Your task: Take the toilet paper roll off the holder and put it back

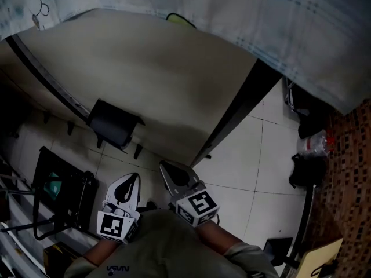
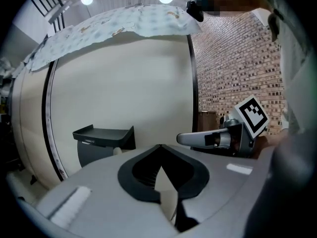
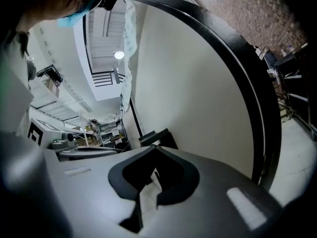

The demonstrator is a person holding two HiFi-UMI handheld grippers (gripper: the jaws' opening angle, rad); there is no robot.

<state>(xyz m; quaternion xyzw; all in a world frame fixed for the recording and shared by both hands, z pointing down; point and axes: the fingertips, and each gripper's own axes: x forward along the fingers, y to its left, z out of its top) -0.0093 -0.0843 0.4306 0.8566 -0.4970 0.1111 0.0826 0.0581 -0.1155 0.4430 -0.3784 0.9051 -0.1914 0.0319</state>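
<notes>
A black toilet paper holder (image 1: 113,123) is fixed to the cream wall panel (image 1: 174,80); it also shows in the left gripper view as a holder (image 2: 104,138) with a flat top shelf, and in the right gripper view as a small dark holder (image 3: 156,138). A small pale bit (image 2: 117,151) shows at its side; I cannot tell if it is the roll. My left gripper (image 1: 130,179) and right gripper (image 1: 168,167) hang side by side close to my body, well short of the holder. Both are shut with nothing between the jaws. The right gripper (image 2: 181,139) points level past the left one.
A patterned cloth (image 1: 290,16) drapes over the panel's top. The panel's black edge (image 1: 232,120) runs down to the tiled floor (image 1: 255,155). A black rack (image 1: 64,190) stands at the left; dark bags (image 1: 307,169) lie by the brick wall (image 1: 348,172) at the right.
</notes>
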